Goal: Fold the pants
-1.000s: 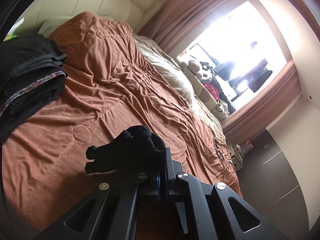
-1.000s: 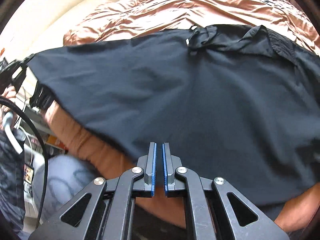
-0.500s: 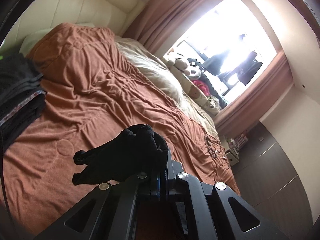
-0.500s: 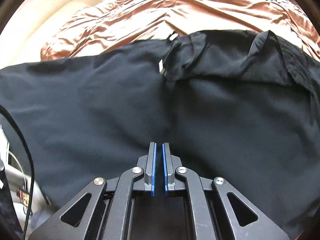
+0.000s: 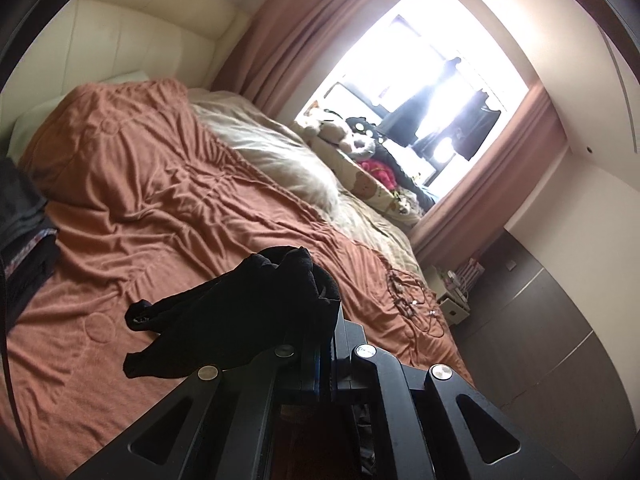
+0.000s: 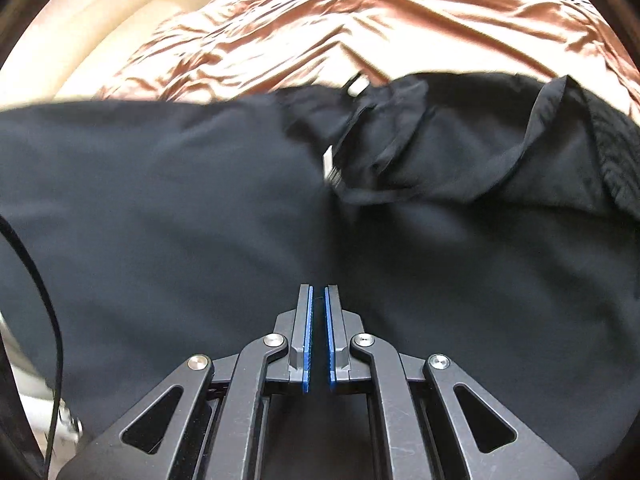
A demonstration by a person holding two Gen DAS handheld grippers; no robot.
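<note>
Your left gripper point(image 5: 325, 344) pinches a bunched black-fabric pants edge point(image 5: 256, 304), right gripper point(image 6: 318, 320) closed, holding nothing visible; that thin bite could slip, dumping cloth onto the rust-orange bedspread point(image 5: 168, 200).

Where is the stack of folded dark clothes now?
In the left wrist view, the stack of folded dark clothes lies at the far left edge, on the orange bedspread.

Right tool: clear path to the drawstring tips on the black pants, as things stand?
Probably yes. The drawstring tips lie exposed on top of the black pants, straight ahead of the right tool, nothing between; its jaws are shut and empty, so they'd need opening.
</note>
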